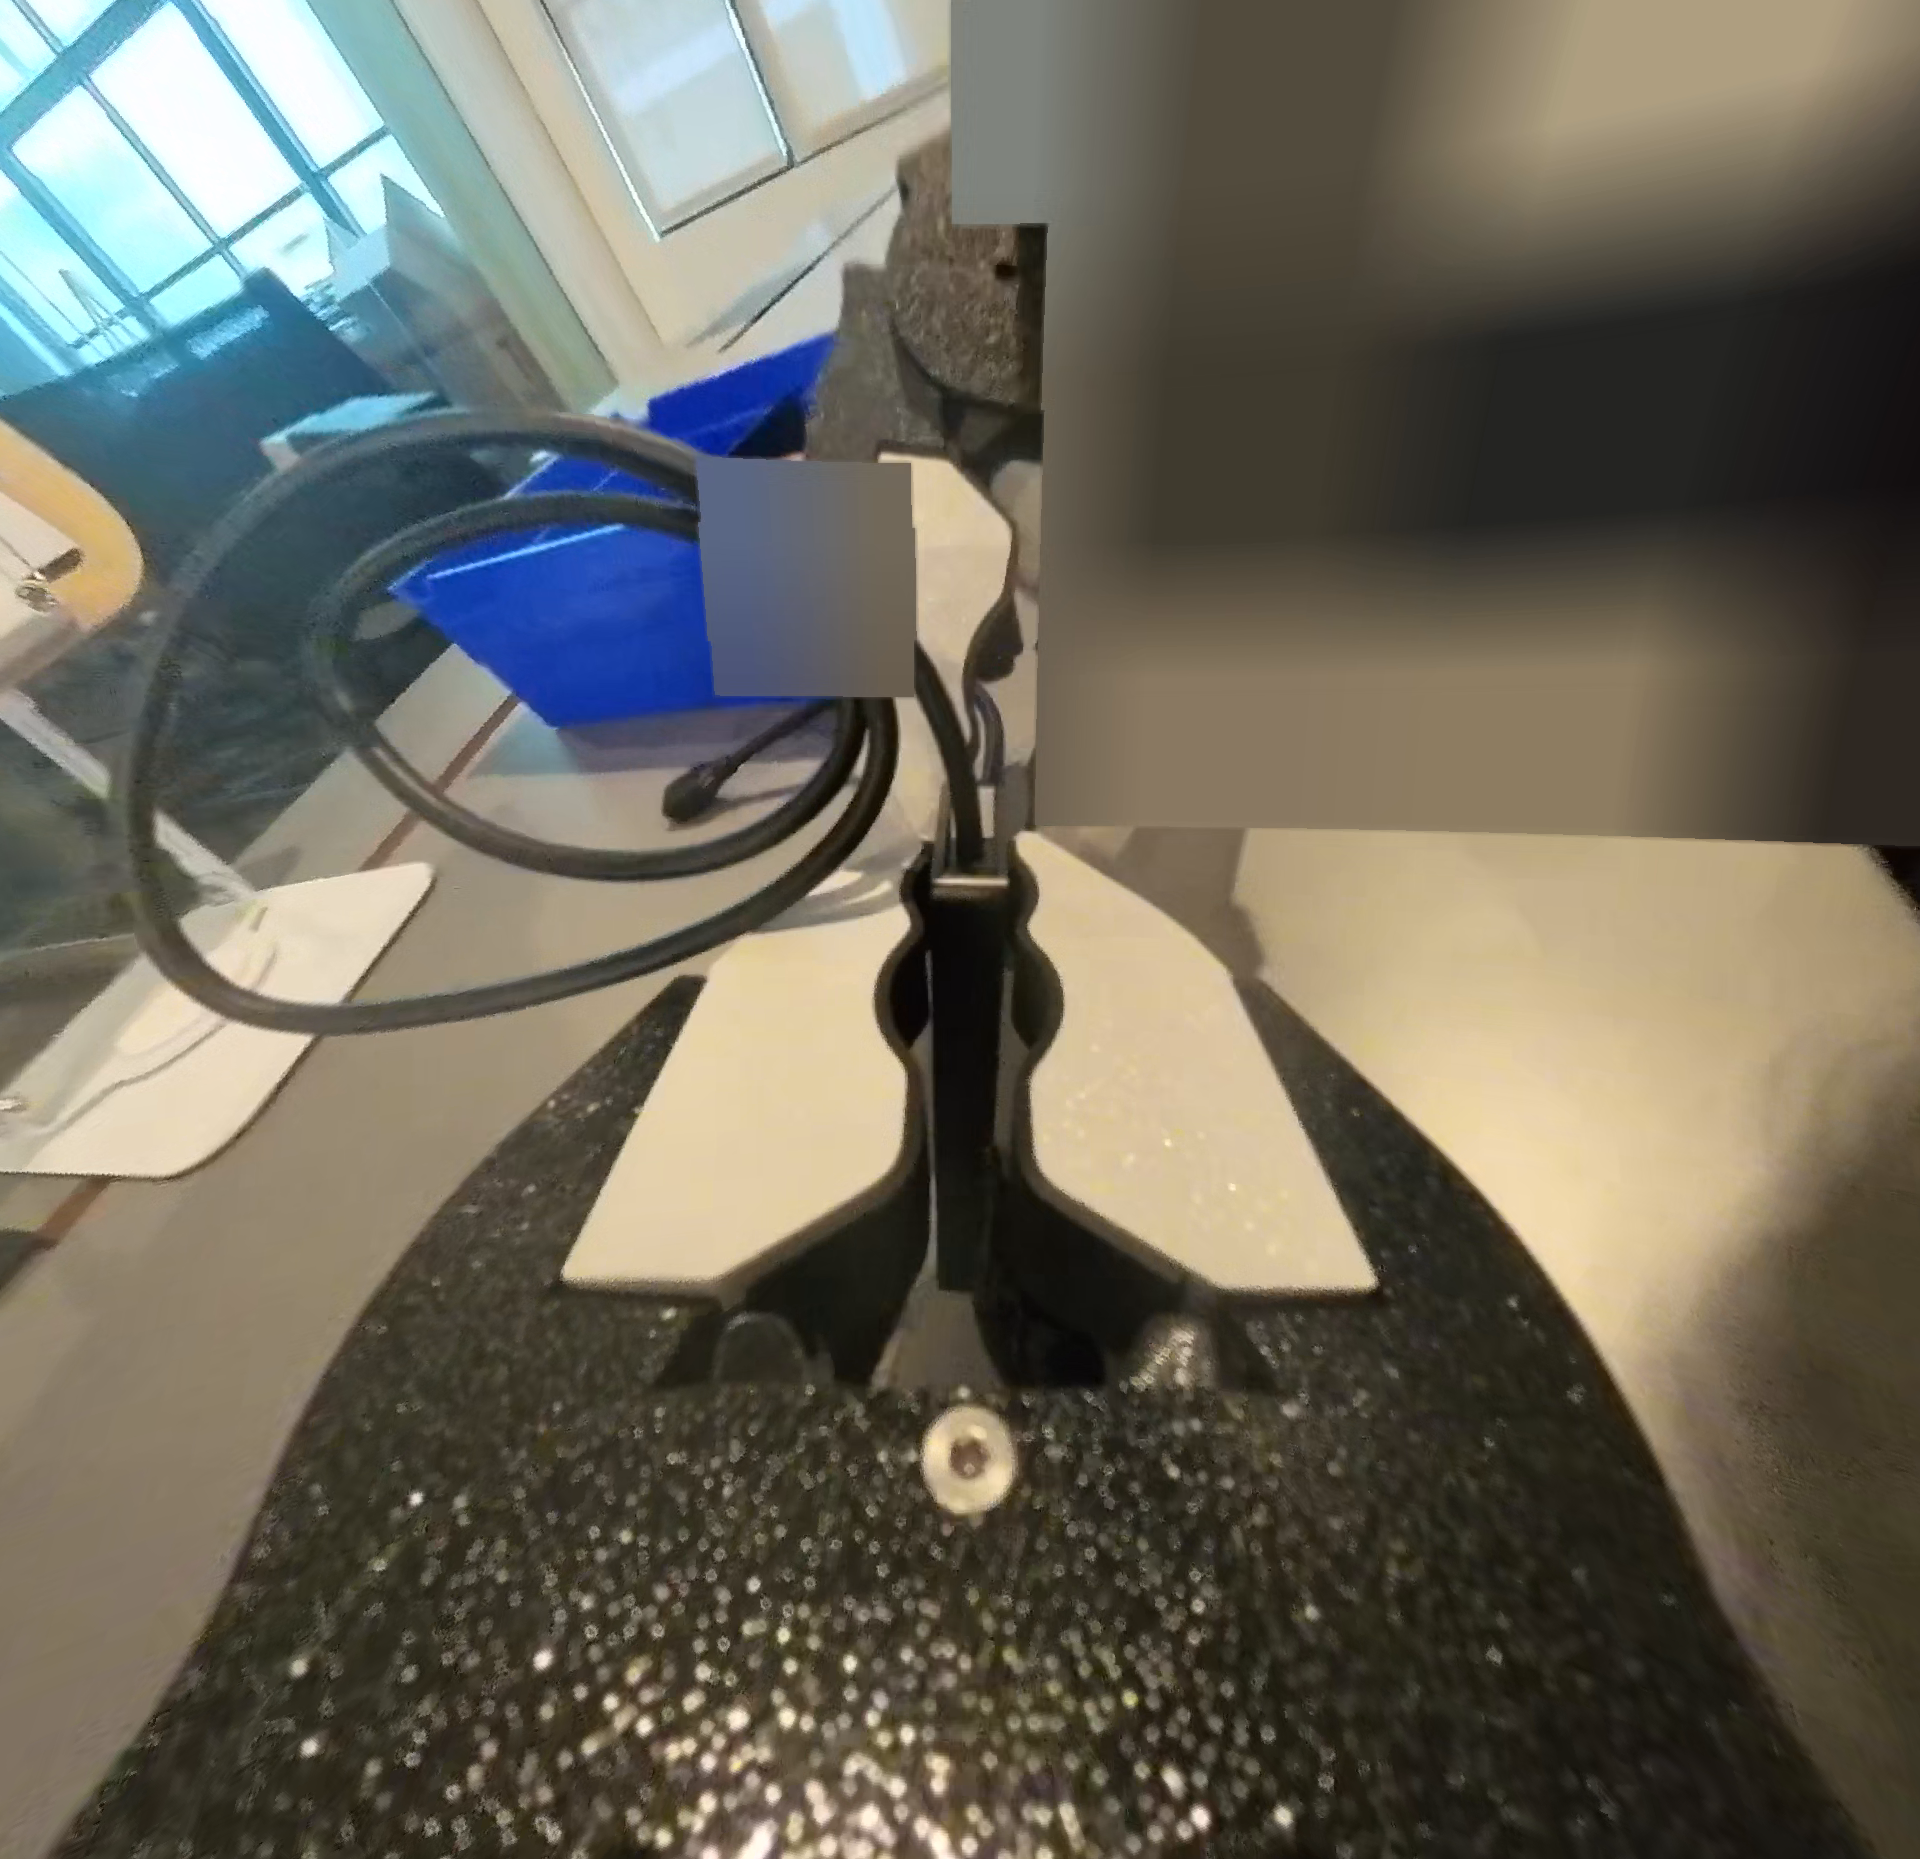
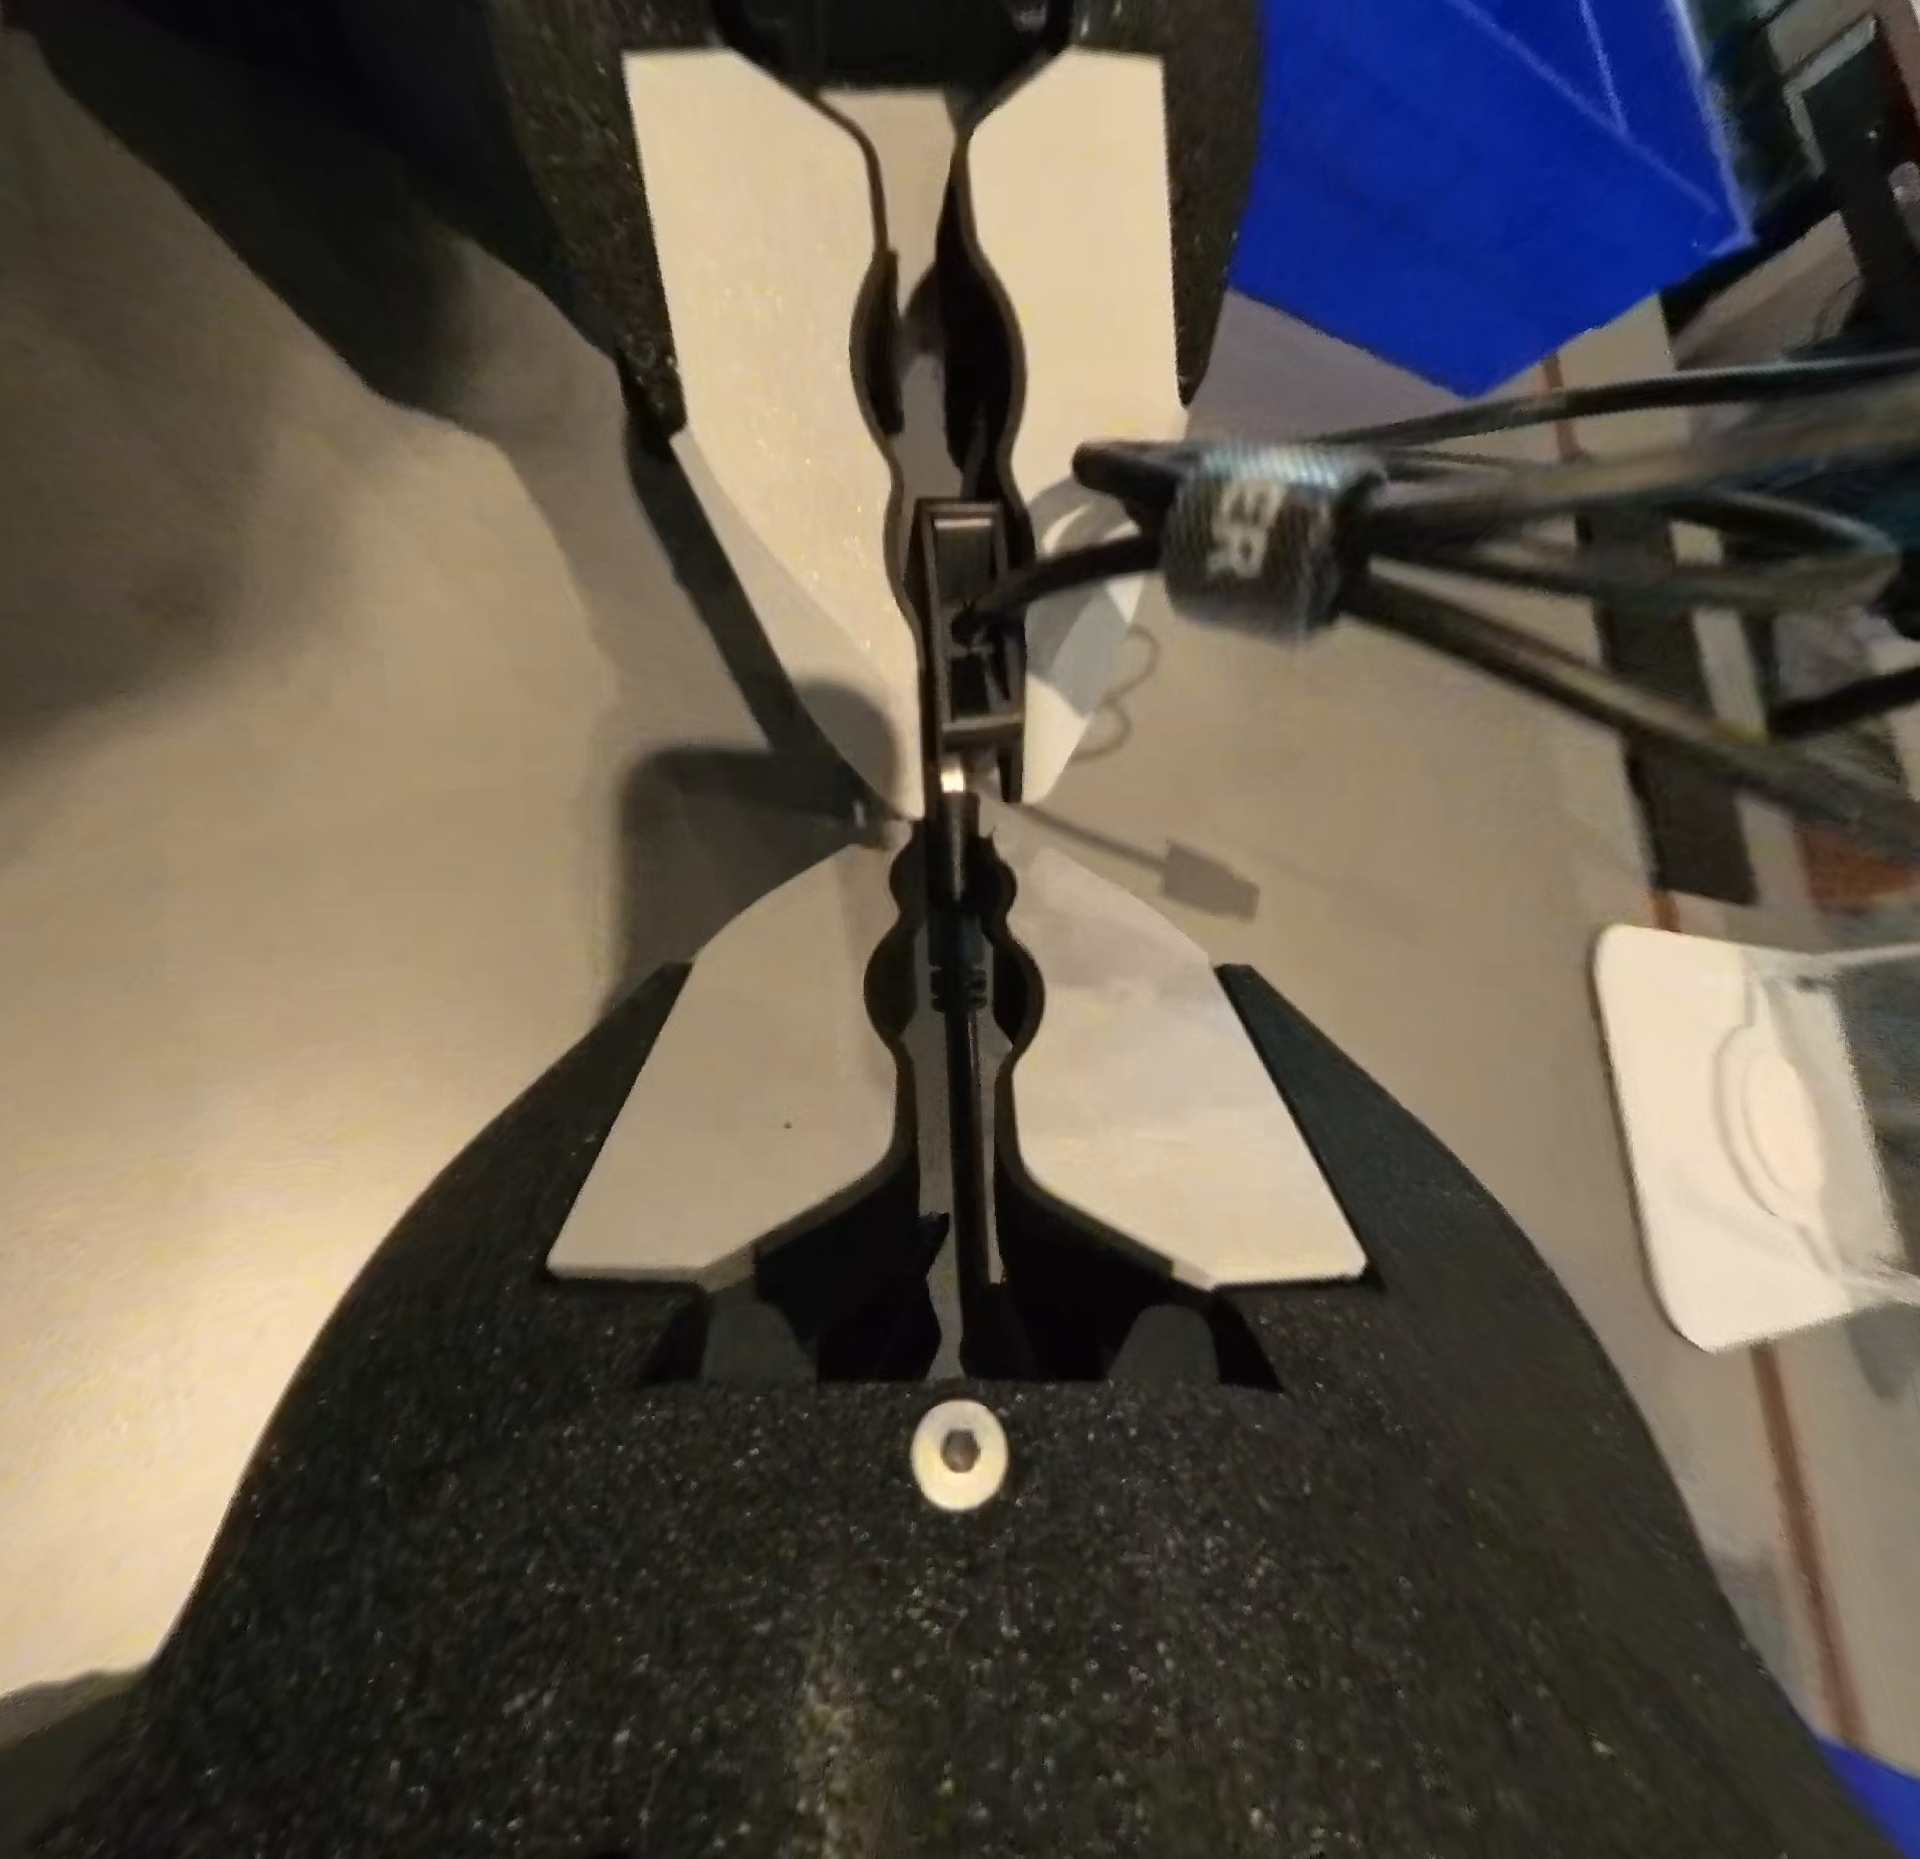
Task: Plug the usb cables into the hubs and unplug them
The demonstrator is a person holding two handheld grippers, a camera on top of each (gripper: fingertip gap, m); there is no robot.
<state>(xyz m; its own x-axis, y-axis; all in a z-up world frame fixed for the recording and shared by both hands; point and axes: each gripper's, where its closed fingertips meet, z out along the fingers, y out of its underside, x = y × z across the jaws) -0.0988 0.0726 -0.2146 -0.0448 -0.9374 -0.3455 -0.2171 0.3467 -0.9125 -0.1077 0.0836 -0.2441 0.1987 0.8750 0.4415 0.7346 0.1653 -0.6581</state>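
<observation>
In the left wrist view my left gripper (image 1: 966,859) is shut on a slim black USB hub (image 1: 966,1040), held edge-on between its white fingers. The hub's black cable (image 1: 343,853) loops out to the left. In the right wrist view my right gripper (image 2: 951,833) is shut on a black USB cable plug (image 2: 961,962). It faces the left gripper (image 2: 961,786) tip to tip. The plug's silver metal end (image 2: 954,783) sits at the end port of the hub (image 2: 966,625). How deep it sits is hidden. A strapped cable bundle (image 2: 1252,542) hangs to the right.
A blue bin (image 1: 603,614) stands on the grey table behind the cable loop and also shows in the right wrist view (image 2: 1455,168). A white flat pad (image 1: 208,1040) lies at the left, (image 2: 1756,1134). A loose black plug (image 1: 707,783) and a grey plug (image 2: 1205,887) lie on the table.
</observation>
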